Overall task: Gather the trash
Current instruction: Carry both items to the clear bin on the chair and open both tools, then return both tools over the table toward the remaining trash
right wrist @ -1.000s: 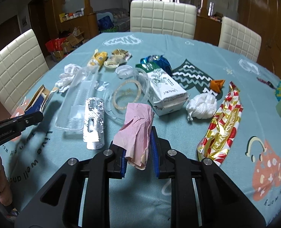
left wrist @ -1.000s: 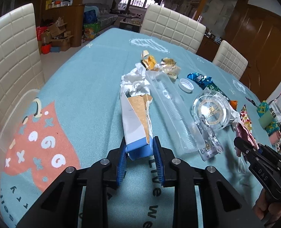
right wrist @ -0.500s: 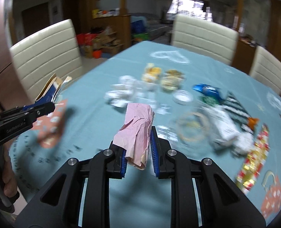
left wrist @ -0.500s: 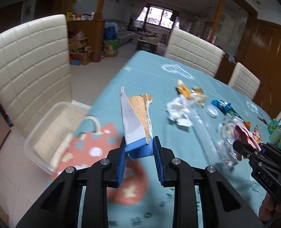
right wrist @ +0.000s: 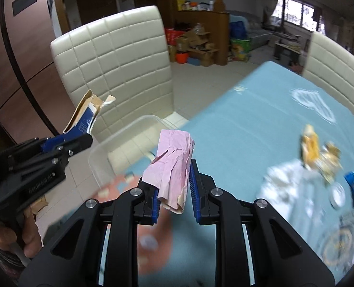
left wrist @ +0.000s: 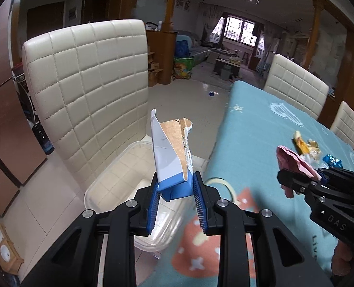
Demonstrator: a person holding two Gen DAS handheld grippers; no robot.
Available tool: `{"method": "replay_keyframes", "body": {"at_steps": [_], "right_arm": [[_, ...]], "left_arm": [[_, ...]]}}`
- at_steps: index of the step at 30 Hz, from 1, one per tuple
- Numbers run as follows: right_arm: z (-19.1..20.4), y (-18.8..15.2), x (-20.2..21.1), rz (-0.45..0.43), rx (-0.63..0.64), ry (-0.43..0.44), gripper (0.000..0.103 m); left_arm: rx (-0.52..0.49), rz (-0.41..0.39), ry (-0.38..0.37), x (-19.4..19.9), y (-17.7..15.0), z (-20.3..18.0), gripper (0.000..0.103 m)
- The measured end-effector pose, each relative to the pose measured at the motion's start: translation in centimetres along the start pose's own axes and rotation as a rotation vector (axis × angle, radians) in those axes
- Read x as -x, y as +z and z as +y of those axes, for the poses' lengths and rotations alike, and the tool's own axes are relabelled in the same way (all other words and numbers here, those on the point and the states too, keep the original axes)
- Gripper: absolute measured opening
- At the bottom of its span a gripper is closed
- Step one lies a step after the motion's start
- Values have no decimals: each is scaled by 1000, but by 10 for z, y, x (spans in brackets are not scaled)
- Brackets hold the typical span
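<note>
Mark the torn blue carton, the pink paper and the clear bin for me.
torn blue carton [left wrist: 174, 187], left wrist view: its blue bottom end, between the left gripper's pads.
pink paper [right wrist: 174, 169], right wrist view: middle of the crumpled sheet.
clear bin [left wrist: 119, 162], left wrist view: its near rim, by the chair.

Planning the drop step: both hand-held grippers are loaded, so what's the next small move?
Probably carry the left hand-held gripper a little further over the clear bin on the chair, then release: its torn carton already hangs about above the rim.
</note>
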State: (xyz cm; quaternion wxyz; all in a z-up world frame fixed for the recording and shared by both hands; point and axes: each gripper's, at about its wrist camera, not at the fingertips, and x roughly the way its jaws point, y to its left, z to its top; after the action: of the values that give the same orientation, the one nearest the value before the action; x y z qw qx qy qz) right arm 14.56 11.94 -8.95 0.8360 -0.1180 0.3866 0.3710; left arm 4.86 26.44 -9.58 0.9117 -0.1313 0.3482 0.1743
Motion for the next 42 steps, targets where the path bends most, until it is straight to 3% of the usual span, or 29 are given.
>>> {"method": "replay_keyframes", "body": {"at_steps": [6,8,9,10,19,24,26,27,28,29,35,42], "right_arm": [[8,32,-34,13,-23,29,22],[8,37,-39,13,-28,29,22],[7,38,-40,12,-26,29,22],[8,39,-41,8,-18,26,23],[11,39,-56,34,10,55,25],[24,44,-65,38,28,89,25],[29,46,-68,47,34,91,32],[30,46,-68,55,26,95,50],[29,47,-67,53,15,99,62],[27,46,-63,28,-5,84,65],[14,42,-43,4,-34,45,66],[-13,24,-5,-18,-87,-23,66]], "left_arm": [[-24,10,32,-22,17,7,34],[-25,14,33,-27,21,6,56],[-22,14,45,-28,23,7,79],[-15,-1,62,-29,25,8,87],[-3,-18,61,-27,23,17,87],[-13,-36,144,-21,18,27,88],[-6,-42,161,-18,19,31,87],[-1,-44,167,-17,19,33,88],[7,-47,176,-16,19,35,88],[16,-49,185,-14,20,37,88],[-2,-43,180,-11,20,32,88],[-48,-50,124,-1,20,4,88]]}}
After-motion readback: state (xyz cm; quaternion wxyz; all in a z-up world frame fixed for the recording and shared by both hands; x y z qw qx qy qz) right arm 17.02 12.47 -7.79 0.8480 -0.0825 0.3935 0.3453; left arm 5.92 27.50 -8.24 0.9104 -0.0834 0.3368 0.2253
